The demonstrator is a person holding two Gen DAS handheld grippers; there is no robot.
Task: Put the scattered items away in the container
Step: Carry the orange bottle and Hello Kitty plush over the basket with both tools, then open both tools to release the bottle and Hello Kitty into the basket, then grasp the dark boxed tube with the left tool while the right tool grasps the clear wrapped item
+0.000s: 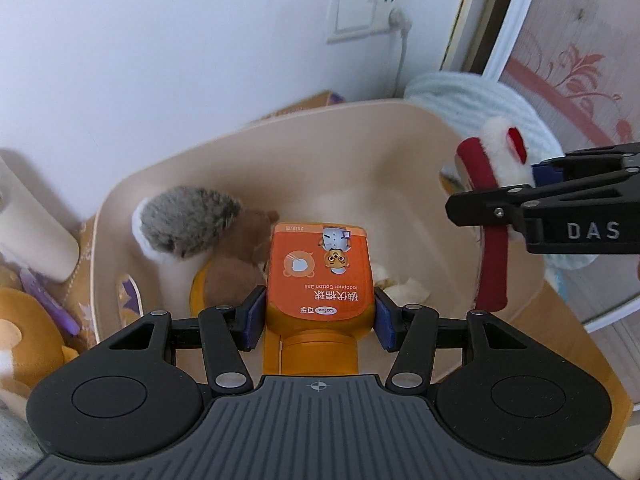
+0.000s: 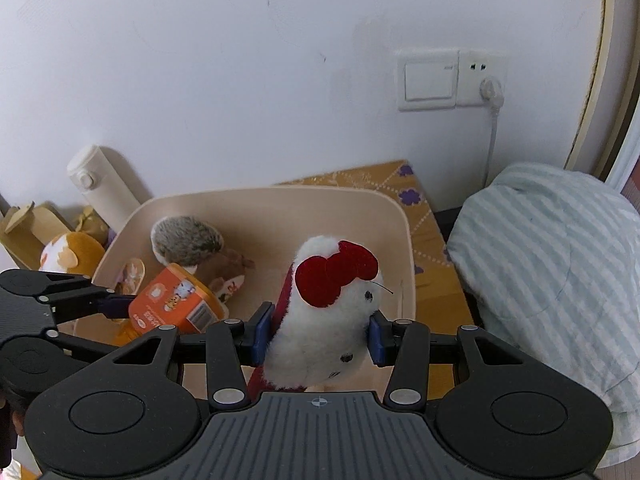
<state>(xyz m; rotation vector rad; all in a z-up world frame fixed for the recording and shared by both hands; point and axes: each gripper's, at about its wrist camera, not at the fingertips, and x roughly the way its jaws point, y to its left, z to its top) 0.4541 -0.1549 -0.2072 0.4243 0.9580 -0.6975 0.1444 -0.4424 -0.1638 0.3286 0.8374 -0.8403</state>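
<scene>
- Left tool (image 1: 320,322) clamps the orange cotton-ball bottle (image 1: 320,272) above the beige container (image 1: 248,160).
- Right tool (image 2: 319,334) grips the white plush toy (image 2: 328,312) over the container, bottle at its 9 o'clock.

The tub (image 1: 280,152) looked like smooth, matt plastic. The orange bottle (image 1: 320,276) was shiny plastic with a paper label. At two o'clock, the white toy (image 2: 320,320) was fluffy cloth.
</scene>
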